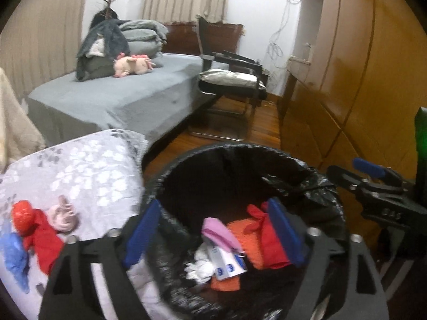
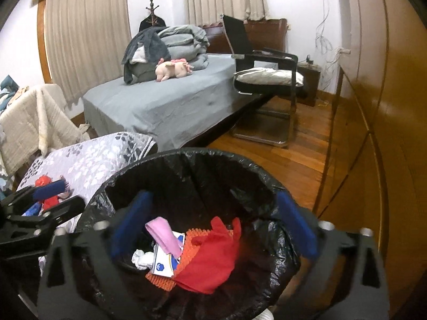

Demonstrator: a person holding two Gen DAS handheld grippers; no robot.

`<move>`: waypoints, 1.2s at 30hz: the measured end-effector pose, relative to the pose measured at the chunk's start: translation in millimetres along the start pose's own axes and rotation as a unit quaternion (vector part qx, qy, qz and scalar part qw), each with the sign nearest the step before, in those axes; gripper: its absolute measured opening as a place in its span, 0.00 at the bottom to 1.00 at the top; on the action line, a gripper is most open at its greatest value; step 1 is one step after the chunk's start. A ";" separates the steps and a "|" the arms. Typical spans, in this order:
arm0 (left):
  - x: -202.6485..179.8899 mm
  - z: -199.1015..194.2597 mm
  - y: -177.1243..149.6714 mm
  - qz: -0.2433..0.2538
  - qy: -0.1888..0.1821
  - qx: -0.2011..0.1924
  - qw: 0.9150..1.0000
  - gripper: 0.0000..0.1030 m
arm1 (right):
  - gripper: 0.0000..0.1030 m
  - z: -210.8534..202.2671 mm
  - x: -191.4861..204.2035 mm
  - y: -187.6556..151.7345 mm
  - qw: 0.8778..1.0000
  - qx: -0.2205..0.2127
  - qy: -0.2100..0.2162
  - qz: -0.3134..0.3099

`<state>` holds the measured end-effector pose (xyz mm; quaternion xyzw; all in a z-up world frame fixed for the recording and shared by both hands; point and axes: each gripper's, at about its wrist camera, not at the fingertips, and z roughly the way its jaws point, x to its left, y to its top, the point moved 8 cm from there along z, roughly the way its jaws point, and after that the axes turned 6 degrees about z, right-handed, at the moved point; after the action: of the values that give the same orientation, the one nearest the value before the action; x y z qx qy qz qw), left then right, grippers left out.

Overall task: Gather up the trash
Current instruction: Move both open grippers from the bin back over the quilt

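Note:
A bin with a black liner (image 1: 307, 181) (image 2: 192, 160) stands beside a floral-covered surface (image 1: 88, 165) (image 2: 88, 160). Inside it lie a red cloth (image 2: 213, 258) (image 1: 267, 237), an orange mat (image 1: 245, 240), a pink piece (image 2: 162, 237) (image 1: 218, 234), a white-blue packet (image 2: 168, 264) and white crumpled paper (image 1: 200, 266). My left gripper (image 1: 213, 232) is open and empty over the bin's left rim. My right gripper (image 2: 213, 226) is open and empty above the bin. On the floral surface lie red (image 1: 34, 226), blue (image 1: 13, 256) and pink (image 1: 64, 216) scraps.
A grey bed (image 2: 173, 98) with folded bedding and a pink plush toy (image 2: 173, 69) lies behind. A black chair (image 2: 267, 80) stands on the wooden floor (image 2: 293, 154). A wooden wardrobe (image 2: 387, 106) runs along the right. A cream blanket (image 2: 32, 122) hangs at left.

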<state>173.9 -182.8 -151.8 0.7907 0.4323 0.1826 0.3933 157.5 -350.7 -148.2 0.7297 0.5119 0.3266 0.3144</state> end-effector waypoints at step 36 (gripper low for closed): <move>263.2 -136.0 -89.8 -0.143 0.268 -0.016 0.953 0.94 | 0.95 42.8 265.6 -6.0 0.982 0.013 0.162 -0.101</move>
<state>187.2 126.4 -150.5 0.6363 0.6273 0.3361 0.2978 258.1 -101.4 -137.0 0.6159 0.6313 0.4005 0.2486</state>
